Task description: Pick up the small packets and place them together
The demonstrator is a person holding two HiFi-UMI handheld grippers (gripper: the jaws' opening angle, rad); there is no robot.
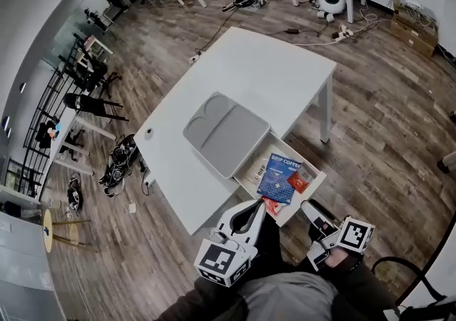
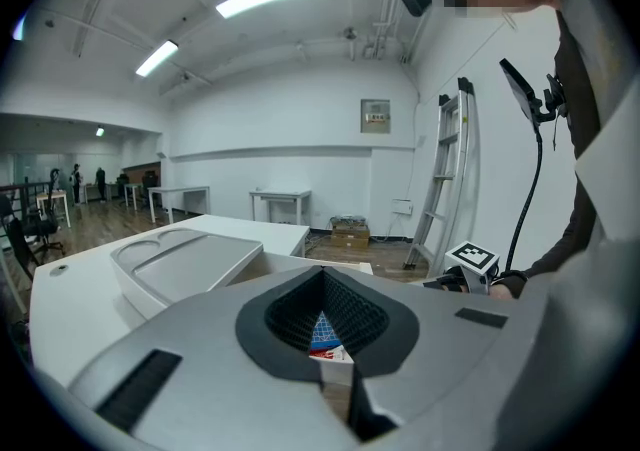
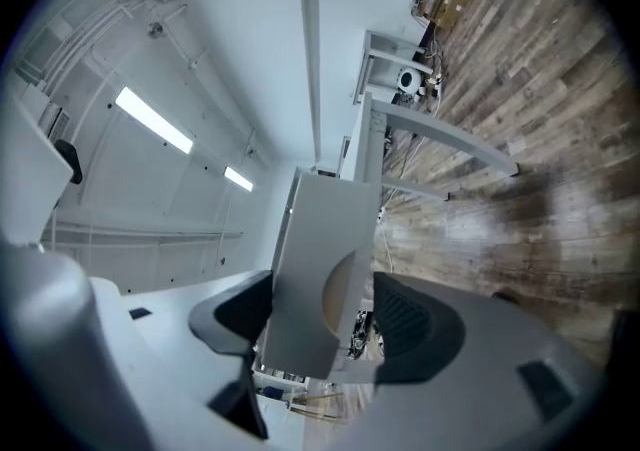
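Observation:
An open drawer (image 1: 308,195) at the white table's near right corner holds a blue drip-coffee packet (image 1: 278,177), a small red packet (image 1: 298,181), another red packet (image 1: 271,205) at its near end and a pale packet (image 1: 255,170). My left gripper (image 1: 260,203) hovers at the drawer's near-left edge, shut and empty. Through the loop of its pads in the left gripper view (image 2: 322,271) I see the blue packet (image 2: 322,331). My right gripper (image 1: 311,207) is at the drawer's front wall. In the right gripper view it (image 3: 320,289) stands open, with the drawer front (image 3: 315,239) between its jaws.
A grey two-part tray (image 1: 228,131) lies on the white table (image 1: 263,63) just behind the drawer. Chairs, cables and small tables (image 1: 92,106) crowd the wooden floor to the left. A ladder (image 2: 445,169) leans on the wall to the right.

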